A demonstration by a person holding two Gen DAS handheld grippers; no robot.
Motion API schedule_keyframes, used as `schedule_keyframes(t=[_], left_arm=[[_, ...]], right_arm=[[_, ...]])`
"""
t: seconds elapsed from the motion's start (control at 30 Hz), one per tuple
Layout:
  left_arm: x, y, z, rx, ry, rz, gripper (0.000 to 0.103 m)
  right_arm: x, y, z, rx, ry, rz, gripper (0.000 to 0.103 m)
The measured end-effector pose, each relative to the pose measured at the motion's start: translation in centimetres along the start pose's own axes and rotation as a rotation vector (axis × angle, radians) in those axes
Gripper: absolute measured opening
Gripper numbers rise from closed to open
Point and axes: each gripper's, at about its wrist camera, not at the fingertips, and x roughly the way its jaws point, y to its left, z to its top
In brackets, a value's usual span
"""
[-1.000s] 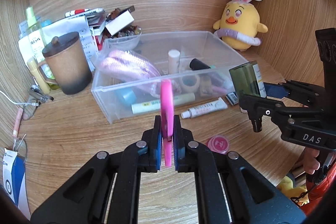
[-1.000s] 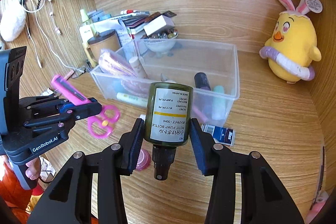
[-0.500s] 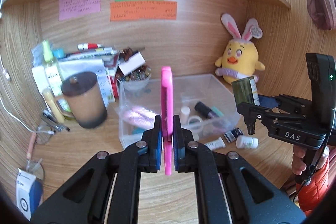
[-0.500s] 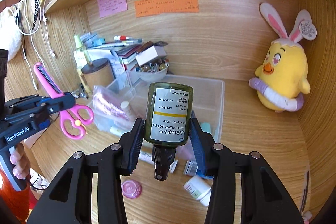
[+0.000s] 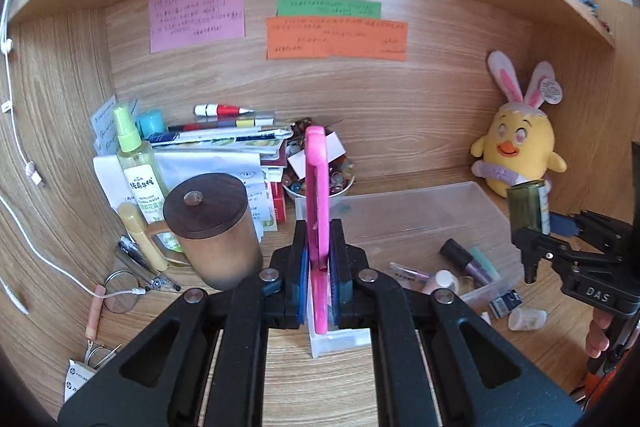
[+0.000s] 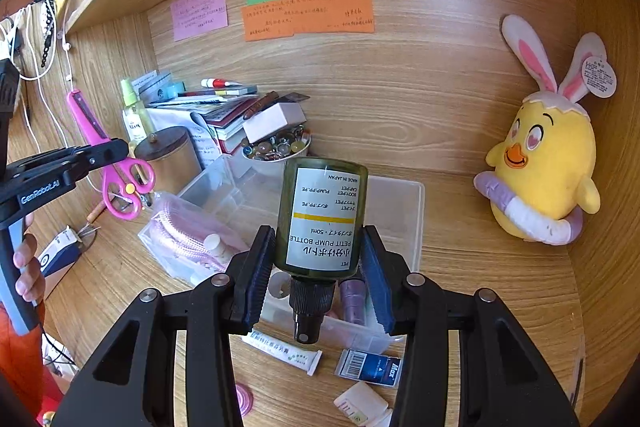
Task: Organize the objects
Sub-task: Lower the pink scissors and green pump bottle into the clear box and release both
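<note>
My left gripper (image 5: 319,259) is shut on pink scissors (image 5: 317,195), held edge-on and raised above the desk; in the right wrist view the scissors (image 6: 108,163) show at the left, blade pointing up. My right gripper (image 6: 320,259) is shut on a dark green pump bottle (image 6: 322,215), held upside down with its nozzle toward the camera; it also shows in the left wrist view (image 5: 527,209). Both hang above a clear plastic bin (image 6: 404,199) holding a pink pouch (image 6: 184,231) and small cosmetics.
A brown lidded cup (image 5: 212,227), spray bottle (image 5: 138,171), stacked papers and a bowl of beads (image 6: 276,147) stand at the back left. A yellow plush chick (image 6: 544,163) sits at the right. A tube (image 6: 286,351), a blue box (image 6: 370,367) and a pink disc (image 6: 244,397) lie before the bin.
Both grippers have risen and pulled back from the bin with their loads still held. The view now takes in more of the back wall and the shelf.
</note>
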Motion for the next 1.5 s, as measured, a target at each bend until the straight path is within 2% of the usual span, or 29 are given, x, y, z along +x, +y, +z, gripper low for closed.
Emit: schedule_keyframes(t=[0.2,0.33,0.67,0.77,1.0,1.27,1.4,1.5], left_arm=[[2.2,-0.8,0.7,0.036,0.019,-0.001,0.008],[3.8,-1.8,1.3,0.067,0.047,-0.029,0.01],[7.6,-4.7,0.8,0.15,0.181,-0.118,0.016],[8.4,-5.4,0.4,0.168,0.208,-0.115,0.018],[9.5,-5.2,-0.1,0.155,0.262,-0.147,0.023],[8.3,-4.5,-0.2,0.109,0.261,-0.182,0.031],[6.5,-4.4,0.2,0.111,0.209,-0.171,0.047],[4.9,-4.3,0.5,0.114,0.166,-0.168,0.05]], right_arm=[[2.0,-0.4,-0.1,-0.004,0.043,-0.001,0.04],[3.5,-0.2,-0.2,-0.02,0.078,0.0,0.04],[6.2,0.3,-0.8,-0.048,0.148,0.026,0.04],[6.7,0.4,-1.0,-0.051,0.165,0.033,0.039],[7.5,0.3,-1.0,-0.047,0.194,0.057,0.039],[6.8,0.2,-0.9,-0.035,0.193,0.072,0.039],[5.9,0.4,-0.8,-0.048,0.186,0.075,0.04],[5.0,0.4,-0.9,-0.051,0.173,0.075,0.042]])
